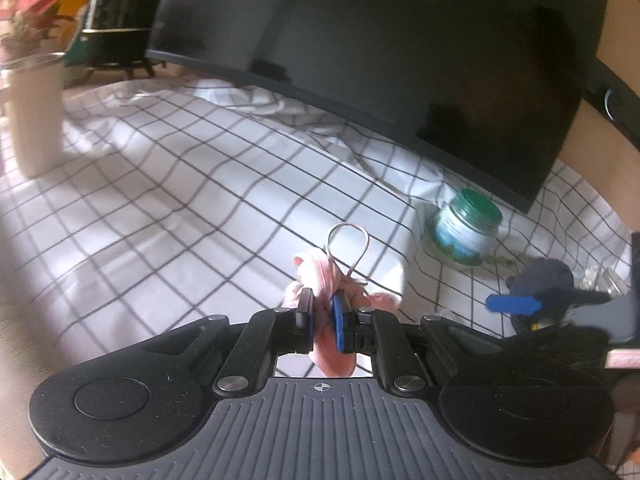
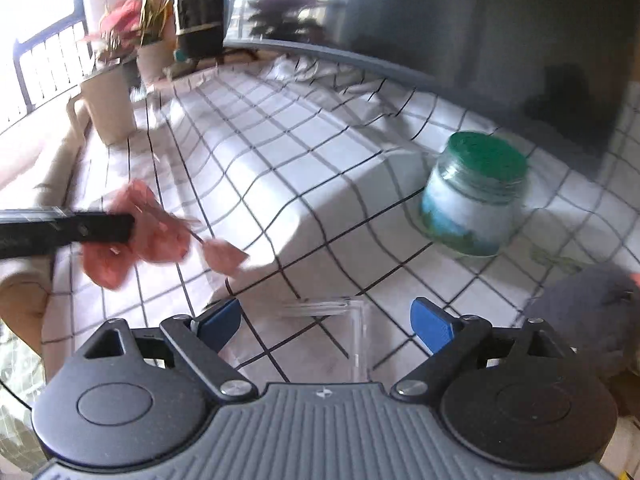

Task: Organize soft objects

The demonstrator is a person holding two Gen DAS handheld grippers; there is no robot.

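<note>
My left gripper (image 1: 323,316) is shut on a pink soft toy (image 1: 334,354) with a wire loop (image 1: 347,246), held above the checked cloth (image 1: 180,200). The toy also shows blurred in the right wrist view (image 2: 156,236), at the left, held by the left gripper's fingers (image 2: 80,230). My right gripper (image 2: 326,322) is open and empty, over the corner of a clear plastic box (image 2: 358,328). A dark grey soft object (image 2: 588,312) lies at the right; it also shows in the left wrist view (image 1: 544,276), beside the right gripper's blue fingertips (image 1: 512,303).
A glass jar with a green lid (image 2: 476,196) stands on the cloth, right of centre. A large dark monitor (image 1: 400,60) stands behind. A white mug (image 1: 36,112), a pink plant (image 1: 36,4) and a black appliance (image 1: 120,20) stand at the far left.
</note>
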